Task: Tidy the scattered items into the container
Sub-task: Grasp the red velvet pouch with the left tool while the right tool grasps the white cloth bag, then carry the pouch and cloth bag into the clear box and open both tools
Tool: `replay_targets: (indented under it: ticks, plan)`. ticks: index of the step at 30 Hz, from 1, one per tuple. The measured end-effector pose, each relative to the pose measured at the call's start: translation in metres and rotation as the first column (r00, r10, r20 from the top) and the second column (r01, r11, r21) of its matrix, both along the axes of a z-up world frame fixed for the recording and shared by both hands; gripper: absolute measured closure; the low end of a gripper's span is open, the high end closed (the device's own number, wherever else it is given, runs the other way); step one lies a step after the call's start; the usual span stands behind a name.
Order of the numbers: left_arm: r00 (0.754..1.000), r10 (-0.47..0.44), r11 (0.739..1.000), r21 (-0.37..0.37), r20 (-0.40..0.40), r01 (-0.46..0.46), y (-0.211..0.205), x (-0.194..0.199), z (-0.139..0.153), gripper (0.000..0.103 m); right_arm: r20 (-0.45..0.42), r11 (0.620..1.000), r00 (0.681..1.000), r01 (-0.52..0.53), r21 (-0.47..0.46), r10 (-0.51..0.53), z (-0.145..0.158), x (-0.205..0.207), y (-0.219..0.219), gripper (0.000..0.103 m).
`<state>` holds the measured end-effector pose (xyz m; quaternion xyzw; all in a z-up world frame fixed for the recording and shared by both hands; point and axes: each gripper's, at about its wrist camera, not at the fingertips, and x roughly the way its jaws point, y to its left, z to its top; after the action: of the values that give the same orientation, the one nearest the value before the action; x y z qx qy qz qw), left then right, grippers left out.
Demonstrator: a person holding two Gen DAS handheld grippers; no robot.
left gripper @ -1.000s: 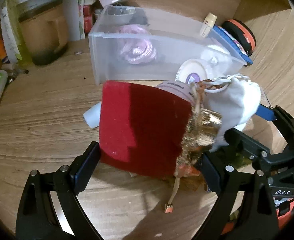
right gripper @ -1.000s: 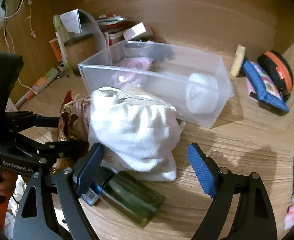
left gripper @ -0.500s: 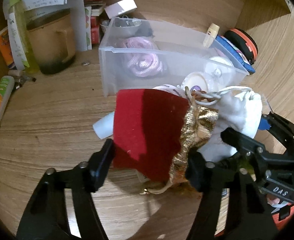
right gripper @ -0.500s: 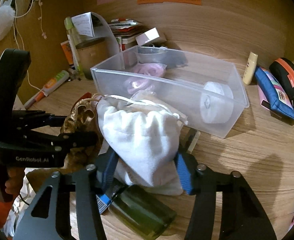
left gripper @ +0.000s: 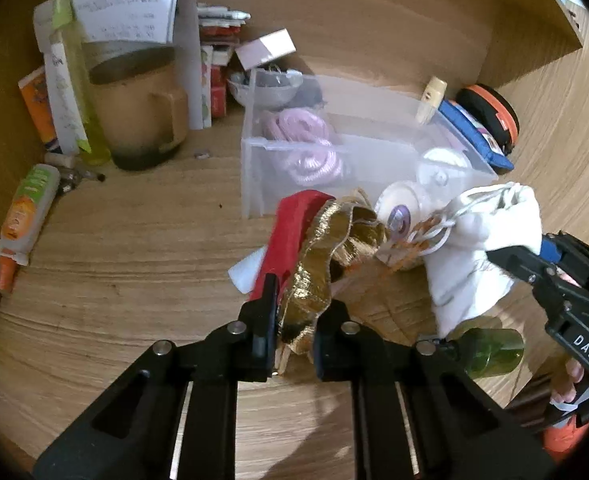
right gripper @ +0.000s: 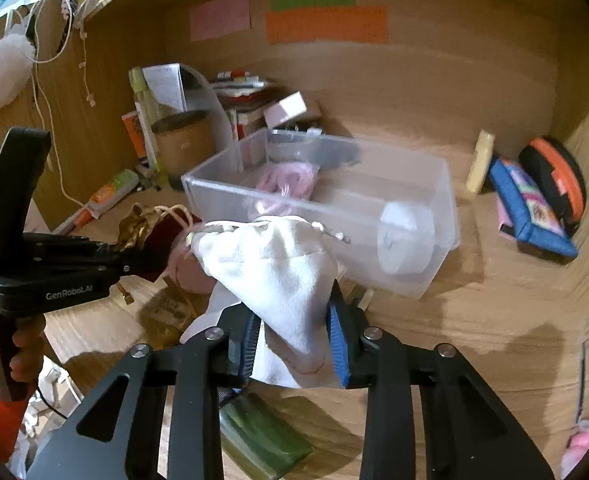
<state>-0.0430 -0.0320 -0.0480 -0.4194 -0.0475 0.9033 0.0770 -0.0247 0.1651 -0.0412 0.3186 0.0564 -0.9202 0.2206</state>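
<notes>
My left gripper point(left gripper: 292, 320) is shut on a red pouch with a gold top point(left gripper: 314, 248) and holds it lifted in front of the clear plastic container point(left gripper: 254, 176). My right gripper point(right gripper: 292, 340) is shut on a white drawstring pouch point(right gripper: 278, 264) and holds it raised before the container point(right gripper: 438, 204). The white pouch also shows in the left wrist view point(left gripper: 482, 248), the red pouch in the right wrist view point(right gripper: 154, 232). The container holds a pink coiled cord point(left gripper: 306, 148) and a white roll point(right gripper: 404, 244).
A green glass bottle point(right gripper: 262, 444) lies on the wooden desk below my right gripper. A round white tin point(left gripper: 398, 208) lies by the container. A brown jug point(left gripper: 138, 112), papers, a tube point(left gripper: 26, 208), a blue case point(right gripper: 530, 208) and an orange-black case point(right gripper: 562, 176) surround the container.
Both grippers have closed, the left on the red pouch and the right on the white pouch. Both pouches have been lifted off the desk, uncovering the green bottle.
</notes>
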Motion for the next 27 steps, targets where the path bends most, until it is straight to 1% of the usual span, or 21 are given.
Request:
replay_targets:
  ticks: [8, 13, 23, 27]
  plan:
    - [0.997, 0.025, 0.999, 0.025, -0.071, -0.023, -0.01, 0.006, 0.03, 0.091, -0.057, 0.999, 0.998, 0.033, -0.016, -0.034, 0.023, -0.002, 0.007, 0.077]
    - [0.993, 0.037, 0.999, 0.024, -0.115, -0.035, -0.012, 0.006, 0.05, 0.091, -0.101, 0.999, 0.994, 0.043, -0.023, -0.045, 0.04, -0.002, 0.01, 0.077]
    - [0.986, 0.044, 0.998, 0.055, -0.161, -0.035, -0.017, 0.004, 0.072, 0.091, -0.15, 0.998, 0.987, 0.056, -0.037, -0.06, 0.064, -0.012, 0.011, 0.077]
    - [0.983, 0.033, 0.998, 0.054, -0.179, -0.024, -0.017, 0.0, 0.08, 0.091, -0.167, 0.997, 0.983, 0.064, -0.043, -0.07, 0.072, -0.017, 0.012, 0.077]
